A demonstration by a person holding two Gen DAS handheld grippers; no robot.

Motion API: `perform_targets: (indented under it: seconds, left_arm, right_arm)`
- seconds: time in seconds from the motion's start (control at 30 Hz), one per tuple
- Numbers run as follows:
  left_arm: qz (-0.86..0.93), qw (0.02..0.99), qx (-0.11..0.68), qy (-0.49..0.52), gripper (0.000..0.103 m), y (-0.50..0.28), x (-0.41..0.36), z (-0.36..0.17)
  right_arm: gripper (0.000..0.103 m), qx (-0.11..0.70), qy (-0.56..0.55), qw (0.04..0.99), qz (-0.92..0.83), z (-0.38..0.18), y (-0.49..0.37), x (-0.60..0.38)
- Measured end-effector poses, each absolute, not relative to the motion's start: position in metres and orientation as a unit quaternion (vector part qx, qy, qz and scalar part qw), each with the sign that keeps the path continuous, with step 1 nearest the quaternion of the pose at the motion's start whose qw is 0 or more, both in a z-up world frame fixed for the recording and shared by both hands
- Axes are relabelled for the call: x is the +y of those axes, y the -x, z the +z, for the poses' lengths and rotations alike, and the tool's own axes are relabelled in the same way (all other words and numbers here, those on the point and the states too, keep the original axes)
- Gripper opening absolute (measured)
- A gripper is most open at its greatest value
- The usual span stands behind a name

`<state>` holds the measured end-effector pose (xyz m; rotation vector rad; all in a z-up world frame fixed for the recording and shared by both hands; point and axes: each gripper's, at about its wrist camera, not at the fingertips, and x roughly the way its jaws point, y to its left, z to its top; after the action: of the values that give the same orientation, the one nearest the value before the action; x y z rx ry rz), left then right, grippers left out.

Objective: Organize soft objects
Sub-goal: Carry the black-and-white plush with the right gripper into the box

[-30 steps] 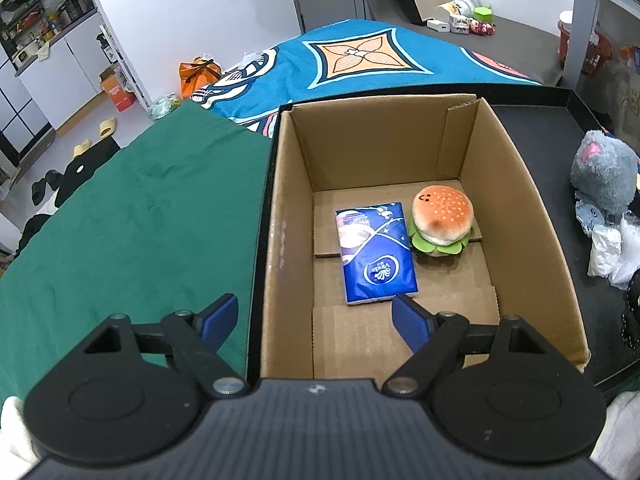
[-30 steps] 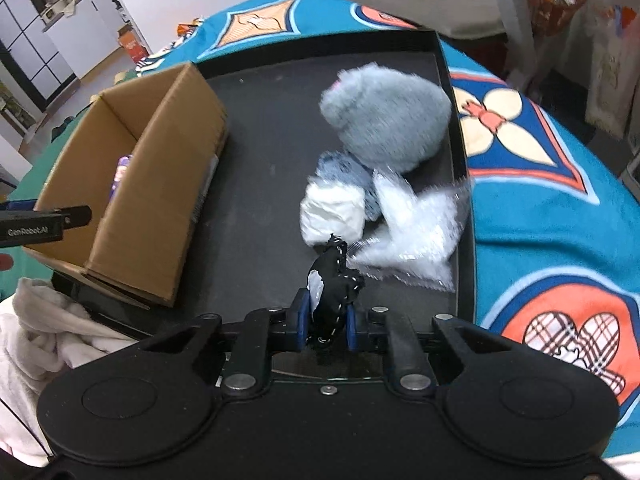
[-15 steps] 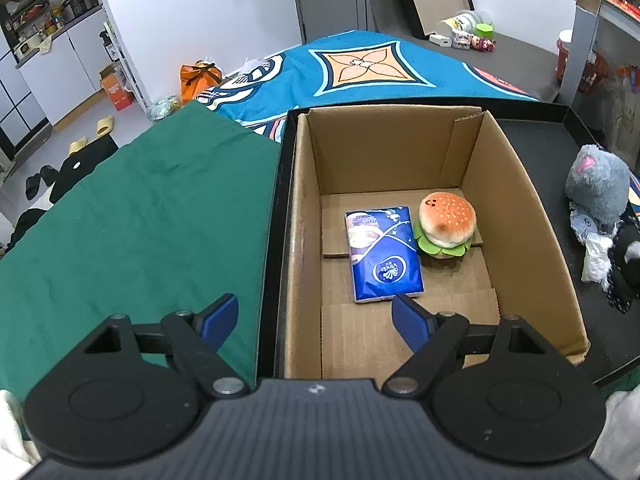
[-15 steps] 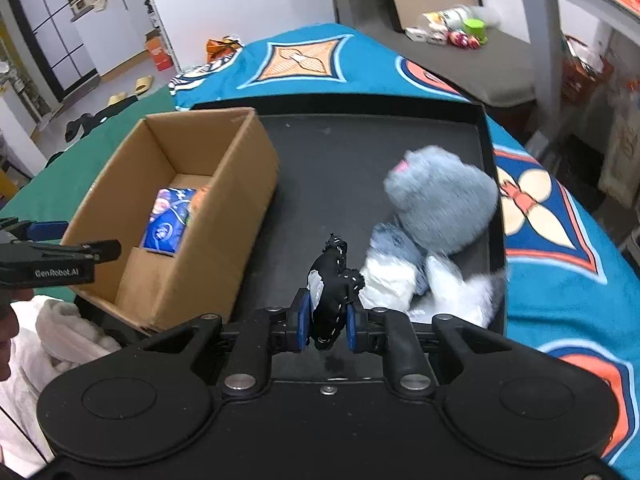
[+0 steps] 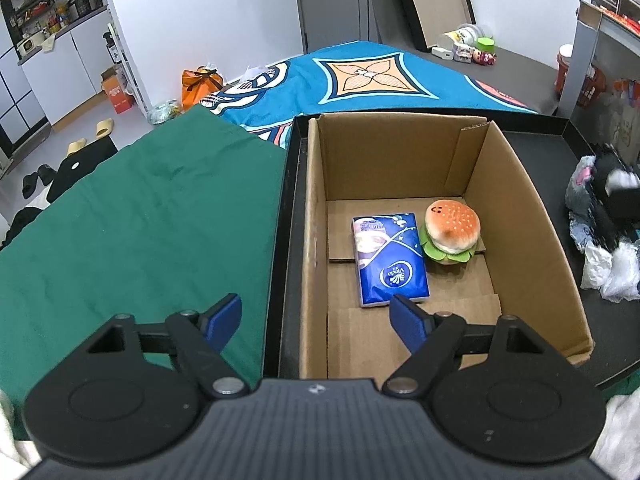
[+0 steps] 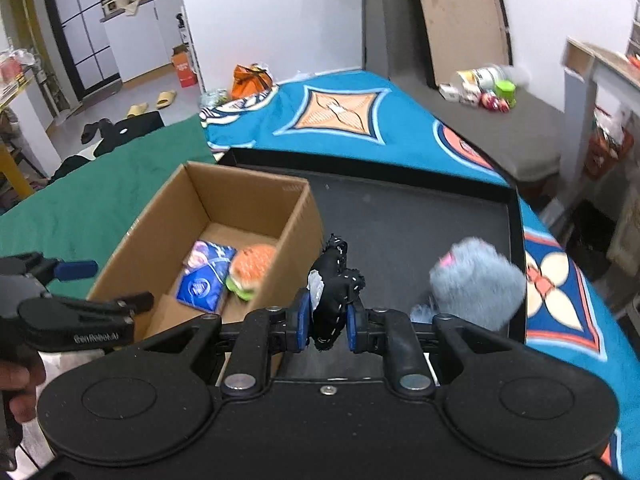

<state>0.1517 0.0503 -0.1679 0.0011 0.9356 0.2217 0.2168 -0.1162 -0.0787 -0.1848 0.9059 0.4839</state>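
Note:
My right gripper [image 6: 328,320] is shut on a small black soft item with white stitching [image 6: 334,280], held in the air just right of the open cardboard box [image 6: 240,184]. That item shows blurred at the right edge of the left wrist view [image 5: 612,184]. Inside the box [image 5: 532,216] lie a blue tissue pack [image 5: 390,256] and a burger plush [image 5: 452,226]. My left gripper [image 5: 316,306] hovers over the box's near left wall, its jaws wide and closing slightly, with nothing between them.
A grey plush [image 6: 476,284] and white plastic bags [image 5: 600,268] lie on the black tray [image 6: 400,216] right of the box. A green cloth [image 5: 140,220] lies left of the tray and a blue patterned cover [image 6: 340,112] beyond it.
The right gripper has risen and swung left toward the box with the black item; the grey plush and bags now lie at its lower right. The left gripper has barely moved.

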Motion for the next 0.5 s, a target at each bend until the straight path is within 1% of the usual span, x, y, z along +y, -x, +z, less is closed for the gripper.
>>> perform_targets:
  seconds: [0.03,0.1,0.17,0.2,0.23,0.27,0.3,0.37,0.4,0.47,0.5]
  left_arm:
    - [0.105,0.888,0.448,0.002,0.079,-0.151,0.051,-0.168]
    - [0.103,0.890,0.444,0.007,0.075,-0.148,0.054,-0.168]
    - [0.101,0.890,0.445,0.017,0.066,-0.147,0.057,-0.169]
    - [0.100,0.889,0.447,0.025,0.063,-0.146,0.060,-0.171]
    - [0.099,0.887,0.450,0.031,0.054,-0.146,0.062,-0.173]
    - [0.097,0.886,0.452,0.034,0.048,-0.146,0.064,-0.175]
    - [0.094,0.885,0.454,0.037,0.046,-0.146,0.065,-0.176]
    - [0.089,0.886,0.454,0.039,0.034,-0.145,0.067,-0.178]
    - [0.087,0.886,0.454,0.042,0.030,-0.146,0.068,-0.178]
    - [0.082,0.887,0.453,0.048,0.020,-0.145,0.070,-0.179]
    - [0.079,0.887,0.452,0.049,0.017,-0.145,0.071,-0.180]
  right_arm:
    - [0.019,0.431,0.090,0.867,0.233,-0.077,-0.218,-0.113]
    - [0.019,0.428,0.096,0.867,0.238,-0.075,-0.220,-0.106]
    - [0.019,0.424,0.102,0.867,0.242,-0.073,-0.221,-0.099]
    - [0.019,0.423,0.103,0.867,0.243,-0.073,-0.220,-0.095]
    - [0.019,0.422,0.104,0.867,0.245,-0.072,-0.221,-0.091]
    - [0.019,0.420,0.105,0.867,0.246,-0.071,-0.219,-0.088]
    - [0.019,0.419,0.106,0.867,0.248,-0.070,-0.218,-0.084]
    - [0.019,0.418,0.107,0.866,0.252,-0.070,-0.217,-0.076]
    - [0.019,0.419,0.107,0.865,0.254,-0.070,-0.216,-0.073]
    - [0.019,0.421,0.109,0.863,0.257,-0.071,-0.214,-0.067]
    - [0.019,0.423,0.111,0.861,0.258,-0.072,-0.214,-0.063]
